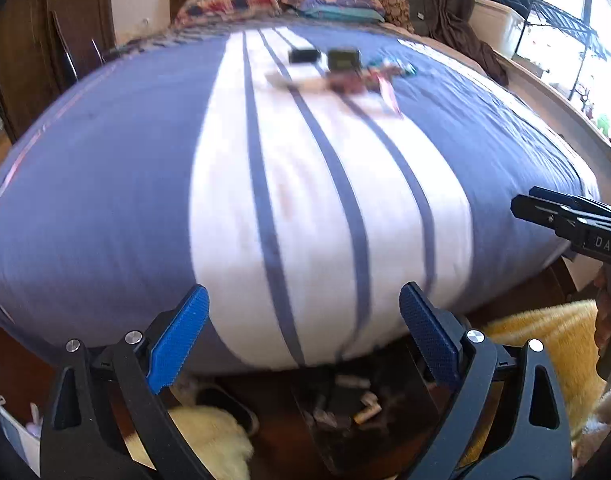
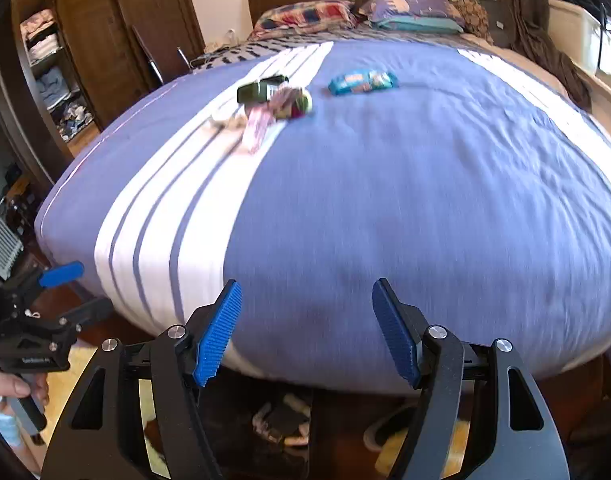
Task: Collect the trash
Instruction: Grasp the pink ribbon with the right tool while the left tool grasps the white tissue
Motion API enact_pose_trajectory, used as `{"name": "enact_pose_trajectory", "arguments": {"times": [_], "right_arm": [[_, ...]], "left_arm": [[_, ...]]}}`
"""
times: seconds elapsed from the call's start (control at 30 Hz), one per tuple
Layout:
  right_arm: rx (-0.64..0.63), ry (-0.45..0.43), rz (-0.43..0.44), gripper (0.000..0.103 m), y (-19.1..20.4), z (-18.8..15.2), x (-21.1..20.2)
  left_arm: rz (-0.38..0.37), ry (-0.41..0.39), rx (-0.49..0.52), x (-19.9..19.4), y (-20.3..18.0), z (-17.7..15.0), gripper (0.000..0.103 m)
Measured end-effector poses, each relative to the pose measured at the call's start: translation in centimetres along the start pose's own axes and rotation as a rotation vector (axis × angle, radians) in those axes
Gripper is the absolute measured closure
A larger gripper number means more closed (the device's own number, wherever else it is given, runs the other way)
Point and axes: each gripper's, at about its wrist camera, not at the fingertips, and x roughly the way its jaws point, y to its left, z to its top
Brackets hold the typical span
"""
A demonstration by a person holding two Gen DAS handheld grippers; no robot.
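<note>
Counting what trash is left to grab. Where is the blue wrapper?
The blue wrapper lies on the blue part of the bedspread, far up toward the pillows, right of the dark box in the right wrist view.

My left gripper (image 1: 303,330) has a black frame with triangular cut-outs and round silver screws (image 1: 475,336) on top of the arms. Its two fingers carry blue ribbed pads (image 1: 177,338). My right gripper (image 2: 307,330) looks the same: black arms, silver screws, blue textured pads (image 2: 219,332). On its black body, seen from the left one, I read white letters "DAS" (image 1: 606,245).
</note>
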Motion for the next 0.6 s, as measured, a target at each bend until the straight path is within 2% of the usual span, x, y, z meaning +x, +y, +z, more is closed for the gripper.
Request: {"name": "enact_pose_trajectory", "arguments": {"times": [0.47, 0.53, 0.57, 0.6], "right_arm": [[-0.056, -0.051, 0.071, 0.035, 1.9, 7.8, 5.2], [-0.059, -0.052, 0.080, 0.040, 2.2, 8.9, 6.4], [-0.059, -0.050, 0.084, 0.048, 2.3, 9.4, 6.9], [-0.058, -0.048, 0.090, 0.051, 2.4, 9.7, 7.3]], "left_arm": [[0.096, -0.068, 0.000, 5.1, 4.0, 10.4, 0.011], [0.104, -0.075, -0.002, 6.0, 4.7, 11.8, 0.011], [0.105, -0.079, -0.003, 6.4, 4.9, 12.5, 0.011], [0.104, -0.084, -0.002, 6.8, 5.0, 13.2, 0.013]]}}
